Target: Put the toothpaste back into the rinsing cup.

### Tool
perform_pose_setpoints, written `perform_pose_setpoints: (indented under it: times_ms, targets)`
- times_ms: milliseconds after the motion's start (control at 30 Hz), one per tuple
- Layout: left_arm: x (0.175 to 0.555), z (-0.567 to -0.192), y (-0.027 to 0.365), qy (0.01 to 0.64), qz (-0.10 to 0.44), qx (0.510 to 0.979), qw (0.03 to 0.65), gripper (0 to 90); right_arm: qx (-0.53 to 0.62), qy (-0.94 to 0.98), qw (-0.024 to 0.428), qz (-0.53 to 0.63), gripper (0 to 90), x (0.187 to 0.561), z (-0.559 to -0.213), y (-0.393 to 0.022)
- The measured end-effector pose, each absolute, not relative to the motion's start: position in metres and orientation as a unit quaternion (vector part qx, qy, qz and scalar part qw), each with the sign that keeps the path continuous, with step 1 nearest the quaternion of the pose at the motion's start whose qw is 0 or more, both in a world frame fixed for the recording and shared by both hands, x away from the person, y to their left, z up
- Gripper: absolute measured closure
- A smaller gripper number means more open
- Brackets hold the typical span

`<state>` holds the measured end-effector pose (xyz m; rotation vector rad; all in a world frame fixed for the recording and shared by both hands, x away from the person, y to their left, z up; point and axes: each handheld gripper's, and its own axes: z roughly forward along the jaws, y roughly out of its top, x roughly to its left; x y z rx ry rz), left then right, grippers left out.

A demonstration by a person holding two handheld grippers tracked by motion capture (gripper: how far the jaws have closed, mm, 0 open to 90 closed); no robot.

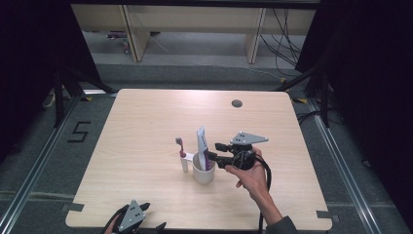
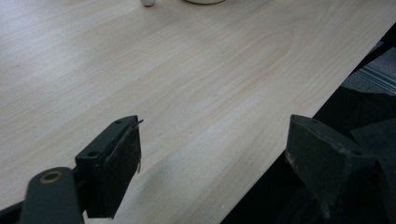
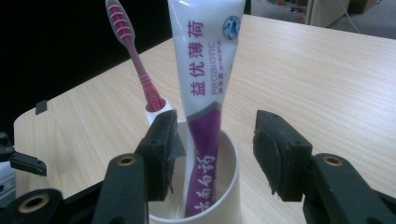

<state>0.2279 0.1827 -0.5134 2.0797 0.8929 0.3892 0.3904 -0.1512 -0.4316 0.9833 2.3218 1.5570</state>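
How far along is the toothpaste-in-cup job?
Done: the toothpaste tube stands upright in the white cup, and the pink toothbrush sits in the holder on its side. In hand: the right gripper straddles the tube with its pads off it. Left: probably just backing away. The left gripper waits open at the table edge.

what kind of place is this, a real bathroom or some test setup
Likely a lab or recording setup, not a bathroom: the cup with the toothpaste tube stands on a bare wooden table, dark curtains hang at the sides, and loose cables trail on the floor behind.
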Motion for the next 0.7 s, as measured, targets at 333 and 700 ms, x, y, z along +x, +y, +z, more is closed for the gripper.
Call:
perform_pose_setpoints:
  times_ms: [333,700]
  targets:
    - [0.228,-0.513,0.183,0.355,0.157,0.824,0.412,17.8,0.332,0.779,0.098,0.522,48.8,0.387,-0.432,-0.161]
    - [0.228,-0.512,0.184,0.353,0.160,0.828,0.404,17.8,0.347,0.775,0.093,0.520,45.3,0.386,-0.434,-0.171]
